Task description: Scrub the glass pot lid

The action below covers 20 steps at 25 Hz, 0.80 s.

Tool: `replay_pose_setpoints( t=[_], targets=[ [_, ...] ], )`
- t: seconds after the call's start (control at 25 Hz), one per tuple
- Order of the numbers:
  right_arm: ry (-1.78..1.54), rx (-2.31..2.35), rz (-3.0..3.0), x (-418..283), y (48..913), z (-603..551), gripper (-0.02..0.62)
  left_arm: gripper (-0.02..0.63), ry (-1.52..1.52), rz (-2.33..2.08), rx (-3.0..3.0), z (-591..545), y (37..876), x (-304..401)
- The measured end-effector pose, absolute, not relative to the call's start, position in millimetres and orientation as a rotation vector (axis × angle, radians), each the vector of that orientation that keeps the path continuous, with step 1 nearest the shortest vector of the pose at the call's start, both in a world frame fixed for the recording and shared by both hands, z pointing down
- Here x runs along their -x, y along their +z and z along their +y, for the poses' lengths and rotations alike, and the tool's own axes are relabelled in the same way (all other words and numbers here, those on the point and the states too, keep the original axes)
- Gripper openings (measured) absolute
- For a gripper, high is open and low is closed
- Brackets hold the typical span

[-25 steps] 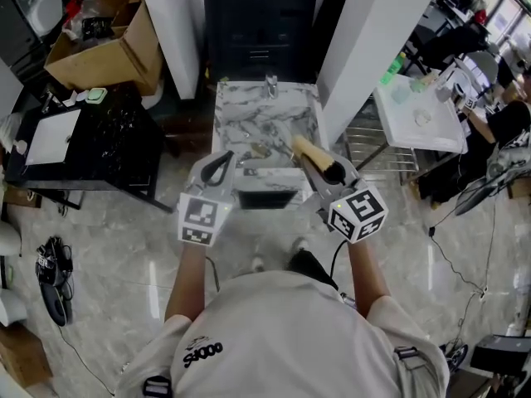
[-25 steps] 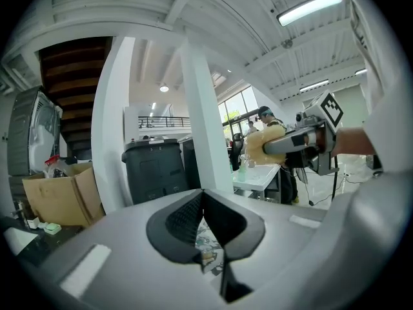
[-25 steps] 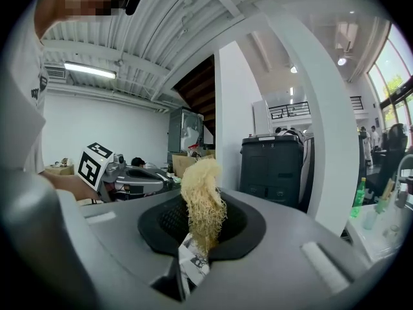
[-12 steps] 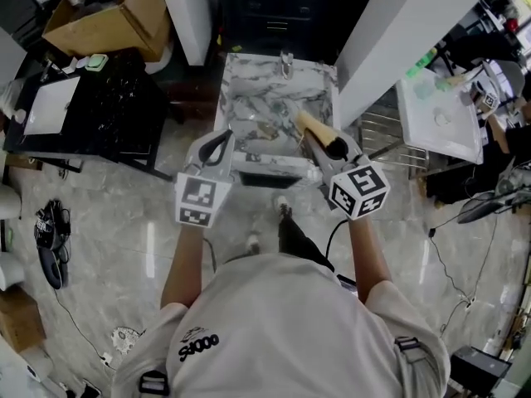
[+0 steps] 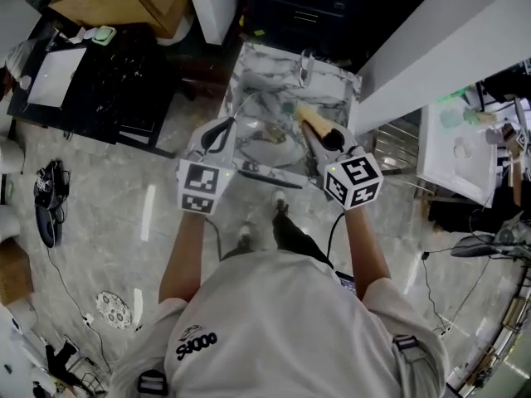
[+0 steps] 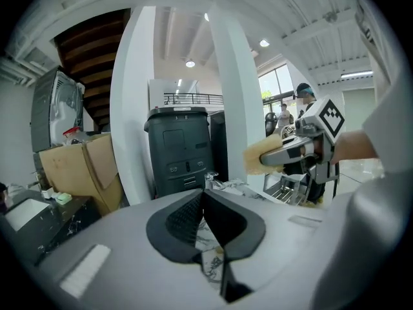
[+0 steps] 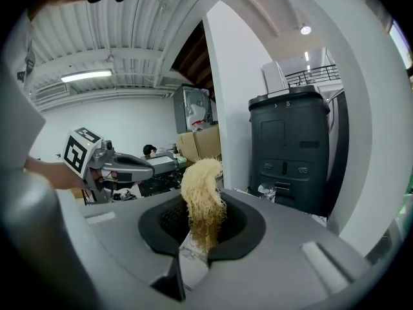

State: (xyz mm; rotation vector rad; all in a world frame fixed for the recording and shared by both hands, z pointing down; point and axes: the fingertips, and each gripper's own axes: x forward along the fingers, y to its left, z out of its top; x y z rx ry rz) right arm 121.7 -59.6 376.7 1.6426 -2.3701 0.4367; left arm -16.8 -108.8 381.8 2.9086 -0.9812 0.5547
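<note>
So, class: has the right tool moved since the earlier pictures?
Yes. The right tool, holding the loofah scrubber, has moved further in over the marble sink, closer to the faucet.

The left gripper [image 6: 202,199] is shown with its fingers [image 6: 184,217] pressed together. A dark cabinet [image 6: 182,148] is seen beyond. Left of it a cardboard box [image 6: 84,173] is seen. Right of it a yellowish scrubber [image 6: 260,155] is clamped by the right gripper [image 6: 277,154].

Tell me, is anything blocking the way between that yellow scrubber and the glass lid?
Nothing visible does. The right tongs hold the yellow scrubber above the marble basin, where what looks like the glass lid lies uncovered. The left tongs, shut and empty, hang to one side.
</note>
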Motion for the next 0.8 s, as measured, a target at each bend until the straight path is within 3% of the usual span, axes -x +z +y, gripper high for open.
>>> replay_pose_setpoints(
  t=[0.8],
  targets=[
    [0.699, -1.372, -2.248, -150, 538, -160, 0.049, 0.009, 0.690, -1.161, -2.647, -153, 458, -6]
  ],
)
